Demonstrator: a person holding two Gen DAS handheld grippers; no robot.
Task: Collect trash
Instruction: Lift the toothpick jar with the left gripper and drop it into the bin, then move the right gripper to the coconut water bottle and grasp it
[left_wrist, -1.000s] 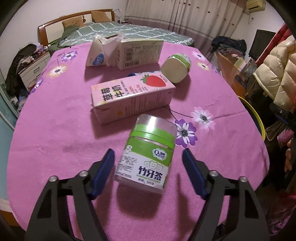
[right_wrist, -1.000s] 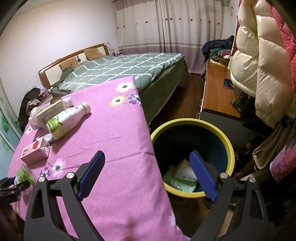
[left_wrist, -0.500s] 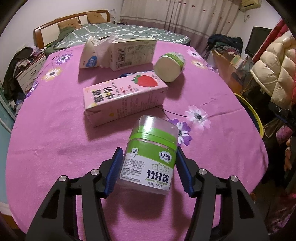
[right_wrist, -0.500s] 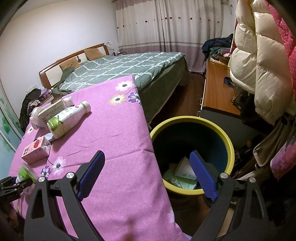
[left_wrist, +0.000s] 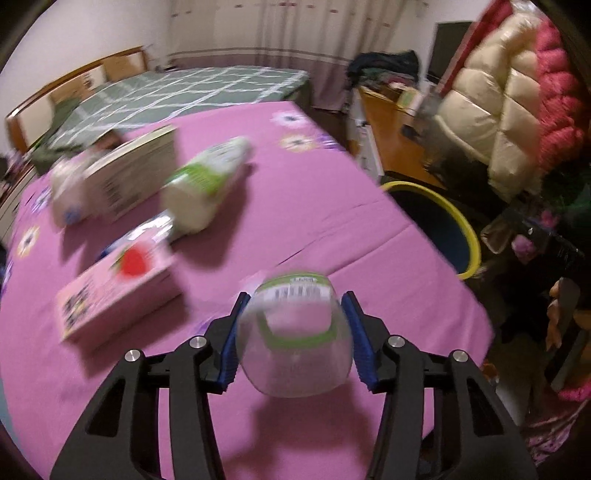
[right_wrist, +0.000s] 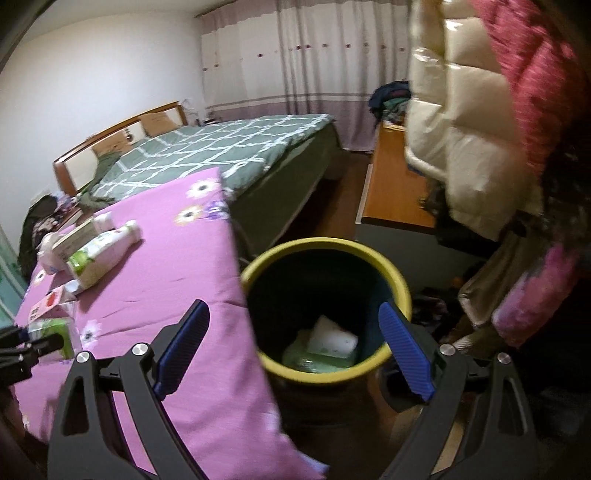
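Note:
My left gripper (left_wrist: 293, 339) is shut on a clear toothpick jar with a green label (left_wrist: 293, 332), lifted and tilted above the pink tablecloth (left_wrist: 295, 206); the jar also shows in the right wrist view (right_wrist: 51, 332). A pink strawberry milk carton (left_wrist: 114, 291), a white and green bottle (left_wrist: 203, 184) and a box (left_wrist: 133, 173) with a crumpled white packet (left_wrist: 64, 195) lie on the table. My right gripper (right_wrist: 293, 347) is open and empty above the yellow-rimmed bin (right_wrist: 325, 247), which holds some trash (right_wrist: 328, 343).
The bin (left_wrist: 465, 225) stands off the table's right edge. A bed (right_wrist: 221, 147) lies behind the table. A wooden cabinet (right_wrist: 391, 192) and hanging padded coats (right_wrist: 472, 122) are on the right.
My left gripper closed on the toothpick jar, lifted it and swung right toward the bin. My right gripper moved slightly closer over the bin and stayed open.

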